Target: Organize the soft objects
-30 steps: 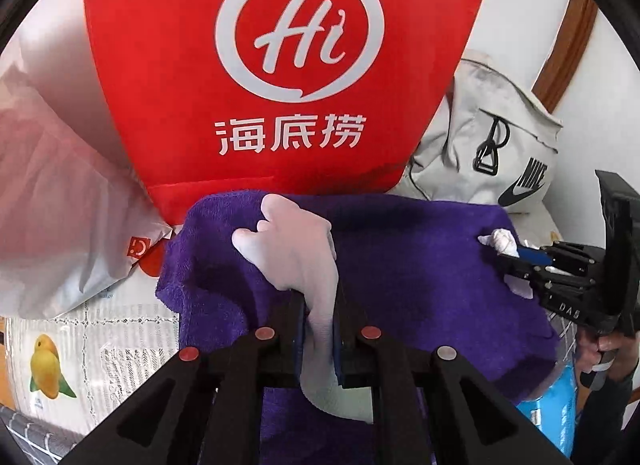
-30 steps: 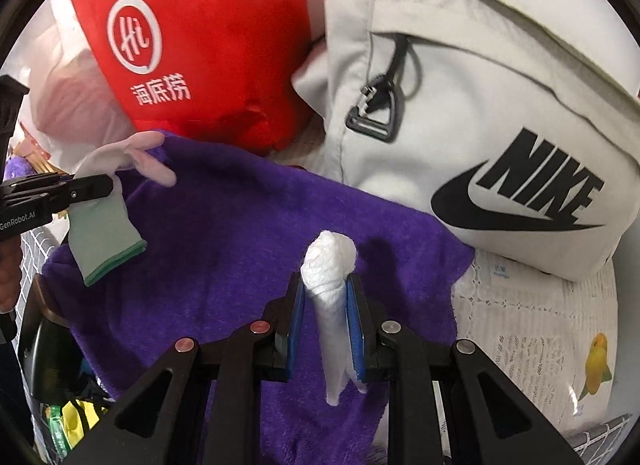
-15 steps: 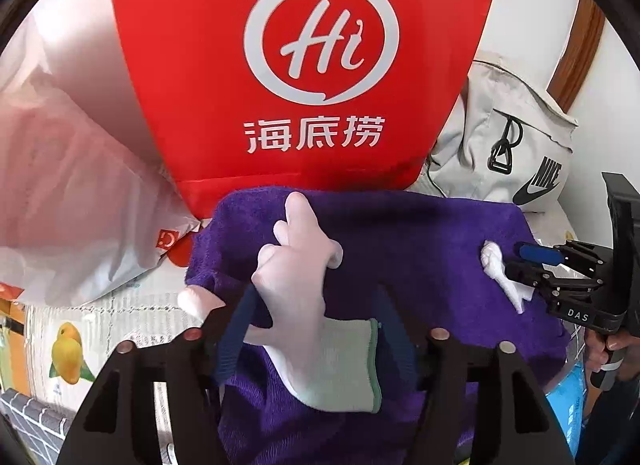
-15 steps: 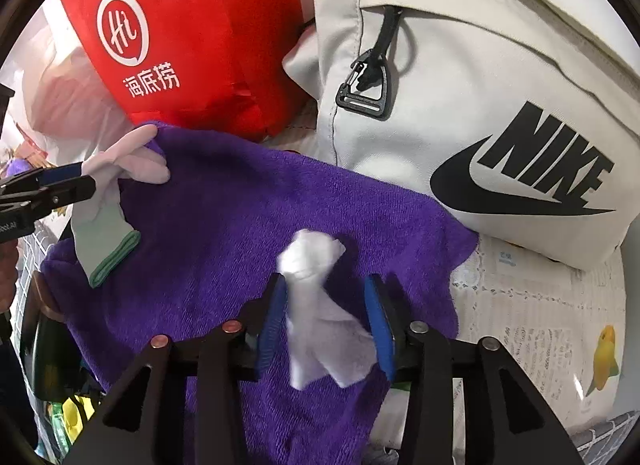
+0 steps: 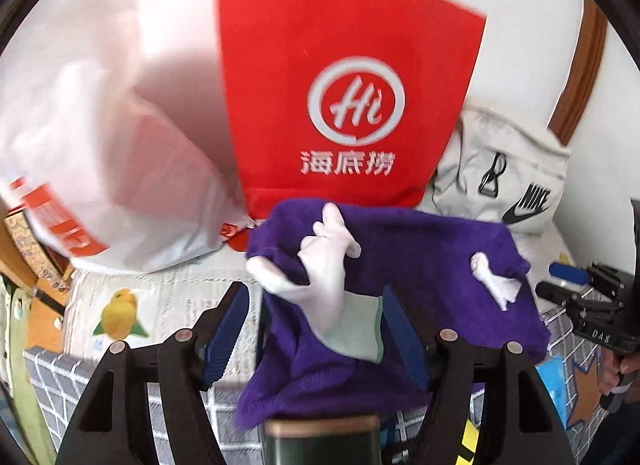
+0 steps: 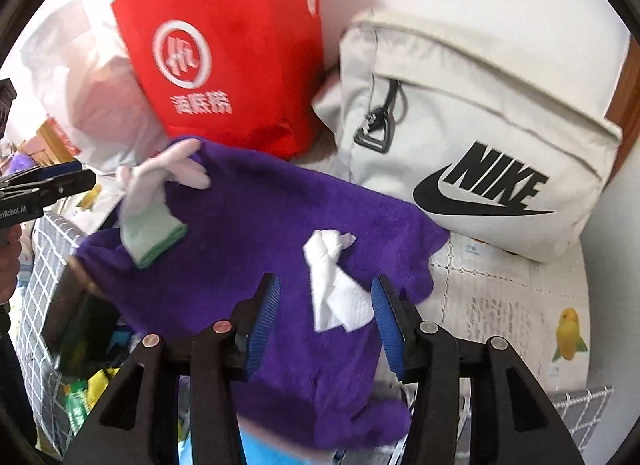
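Observation:
A purple towel lies spread over a low stand. A white glove with a pale green cuff rests on its left part. A crumpled white tissue rests on its right part. My left gripper is open and empty, its blue-padded jaws either side of the glove's cuff. My right gripper is open and empty, jaws either side of the tissue. Each gripper also shows in the other's view, the right and the left.
A red paper bag with a white logo stands behind the towel. A grey Nike bag lies at the right. A white plastic bag sits at the left. A tablecloth with a yellow bird covers the surface.
Both grippers opened and drew back. The left let go of the glove and the right let go of the tissue; both pieces now lie on the purple towel.

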`<state>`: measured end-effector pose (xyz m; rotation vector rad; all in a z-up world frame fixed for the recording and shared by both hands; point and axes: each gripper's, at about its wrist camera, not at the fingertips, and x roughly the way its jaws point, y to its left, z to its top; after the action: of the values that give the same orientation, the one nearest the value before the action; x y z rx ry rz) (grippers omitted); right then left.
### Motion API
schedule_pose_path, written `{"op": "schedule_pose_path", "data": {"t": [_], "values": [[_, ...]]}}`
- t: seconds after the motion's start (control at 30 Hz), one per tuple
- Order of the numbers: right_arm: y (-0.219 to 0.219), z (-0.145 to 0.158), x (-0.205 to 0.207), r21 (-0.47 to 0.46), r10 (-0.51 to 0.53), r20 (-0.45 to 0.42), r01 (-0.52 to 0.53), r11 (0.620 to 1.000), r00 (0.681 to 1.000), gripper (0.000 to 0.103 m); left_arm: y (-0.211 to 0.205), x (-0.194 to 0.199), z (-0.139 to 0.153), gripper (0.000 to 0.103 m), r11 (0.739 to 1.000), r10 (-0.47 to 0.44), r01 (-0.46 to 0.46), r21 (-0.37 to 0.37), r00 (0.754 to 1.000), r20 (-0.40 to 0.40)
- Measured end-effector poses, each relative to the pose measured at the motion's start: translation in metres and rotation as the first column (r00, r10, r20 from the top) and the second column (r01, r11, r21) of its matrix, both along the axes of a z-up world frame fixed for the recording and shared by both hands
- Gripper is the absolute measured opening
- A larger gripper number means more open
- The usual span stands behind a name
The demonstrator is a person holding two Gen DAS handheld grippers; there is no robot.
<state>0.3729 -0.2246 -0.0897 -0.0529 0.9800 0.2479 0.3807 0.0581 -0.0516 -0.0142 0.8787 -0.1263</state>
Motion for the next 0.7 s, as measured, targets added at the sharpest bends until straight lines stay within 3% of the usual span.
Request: {"op": "schedule_pose_path", "data": {"t": [0.1, 0.23, 0.47, 0.7], "values": [[0.003, 0.011, -0.021, 0.03, -0.01, 0.031, 0.009, 1.0, 0.999, 0.048, 0.005, -0.025, 0.008, 0.067, 0.999, 0.013, -0.014, 0.033, 1.0, 0.026], [0.014, 0.017, -0.052, 0.055, -0.002, 0.061, -0.002, 0.998, 0.998, 0.048, 0.011, -0.058, 0.007, 0.067, 0.999, 0.023, -0.022, 0.038, 0.999, -0.023], [0.037, 0.027, -0.127, 0.079, 0.026, 0.114, -0.035, 0.996, 0.993, 0.048, 0.025, -0.124, -0.01, 0.067, 0.999, 0.044, -0.046, -0.021, 0.996, -0.074], [0.051, 0.02, -0.188, 0.092, 0.038, 0.108, -0.048, 0.995, 0.993, 0.048, 0.012, -0.187, -0.031, 0.067, 0.998, 0.012, -0.018, -0.062, 0.995, -0.098]]}}
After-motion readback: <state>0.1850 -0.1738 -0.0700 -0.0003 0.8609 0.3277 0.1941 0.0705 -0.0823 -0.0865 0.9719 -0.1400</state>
